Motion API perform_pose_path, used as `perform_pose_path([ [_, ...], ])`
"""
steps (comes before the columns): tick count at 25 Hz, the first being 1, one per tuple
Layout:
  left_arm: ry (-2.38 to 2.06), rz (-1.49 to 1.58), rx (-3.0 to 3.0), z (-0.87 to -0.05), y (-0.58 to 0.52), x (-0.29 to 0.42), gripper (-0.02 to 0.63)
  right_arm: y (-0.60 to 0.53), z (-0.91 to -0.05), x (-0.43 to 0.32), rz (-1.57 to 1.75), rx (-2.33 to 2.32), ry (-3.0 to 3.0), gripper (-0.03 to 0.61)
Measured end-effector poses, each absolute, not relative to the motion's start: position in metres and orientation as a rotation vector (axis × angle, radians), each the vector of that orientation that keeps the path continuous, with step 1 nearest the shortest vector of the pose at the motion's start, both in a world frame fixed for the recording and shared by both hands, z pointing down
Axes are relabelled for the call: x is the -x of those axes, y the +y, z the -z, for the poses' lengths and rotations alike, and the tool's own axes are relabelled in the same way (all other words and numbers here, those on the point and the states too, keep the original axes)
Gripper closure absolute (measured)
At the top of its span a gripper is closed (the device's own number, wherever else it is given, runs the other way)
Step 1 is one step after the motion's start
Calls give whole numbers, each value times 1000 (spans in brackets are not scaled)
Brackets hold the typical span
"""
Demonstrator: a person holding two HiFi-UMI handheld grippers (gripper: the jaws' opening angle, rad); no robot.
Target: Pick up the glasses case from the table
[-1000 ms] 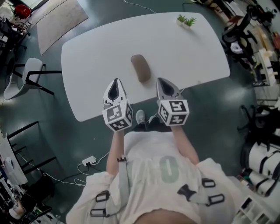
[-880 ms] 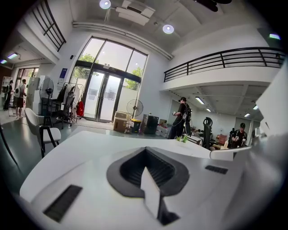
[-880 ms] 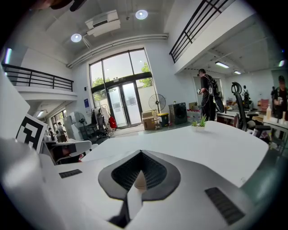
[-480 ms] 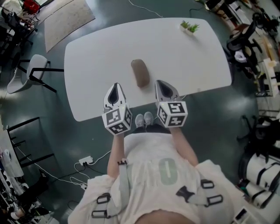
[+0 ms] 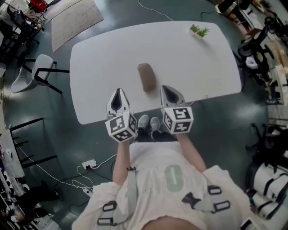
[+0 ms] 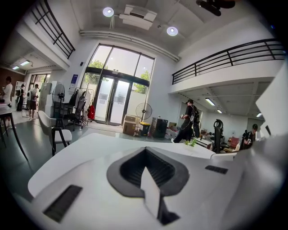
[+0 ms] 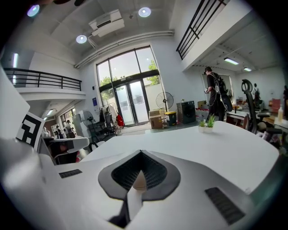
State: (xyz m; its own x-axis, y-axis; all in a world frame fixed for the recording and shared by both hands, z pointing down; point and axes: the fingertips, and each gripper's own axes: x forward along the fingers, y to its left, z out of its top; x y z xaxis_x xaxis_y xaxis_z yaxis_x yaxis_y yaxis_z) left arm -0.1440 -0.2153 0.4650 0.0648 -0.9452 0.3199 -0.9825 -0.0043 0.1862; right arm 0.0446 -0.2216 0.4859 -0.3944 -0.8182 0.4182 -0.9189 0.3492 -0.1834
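While the glasses case (image 5: 146,77) lies untouched on the tabletop (image 5: 103,54), my left gripper (image 5: 119,92) and right gripper (image 5: 167,91) hover short of it, closed and empty; next, 1 must open and reach.

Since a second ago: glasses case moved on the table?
No. The glasses case keeps its spot on the table, same offset from the potted plant and near edge; only the view shifted.

place: open-plan office/lab hall, 2 levels
up top: mezzanine railing (image 6: 234,55), ceiling spots (image 6: 108,11)
front: tall glass doors (image 6: 114,101), standing fan (image 6: 145,110)
floor: white counter (image 5: 112,58), office chairs (image 5: 253,44), power strip (image 5: 90,164) w/ cables
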Motion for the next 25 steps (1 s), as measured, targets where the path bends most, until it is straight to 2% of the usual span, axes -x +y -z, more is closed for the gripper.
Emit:
perform_pose_path([
  [25, -1899, -189, -2153, -439, -265, 140, 609, -260, -475, -36, -638, -1583, -2390, 578],
])
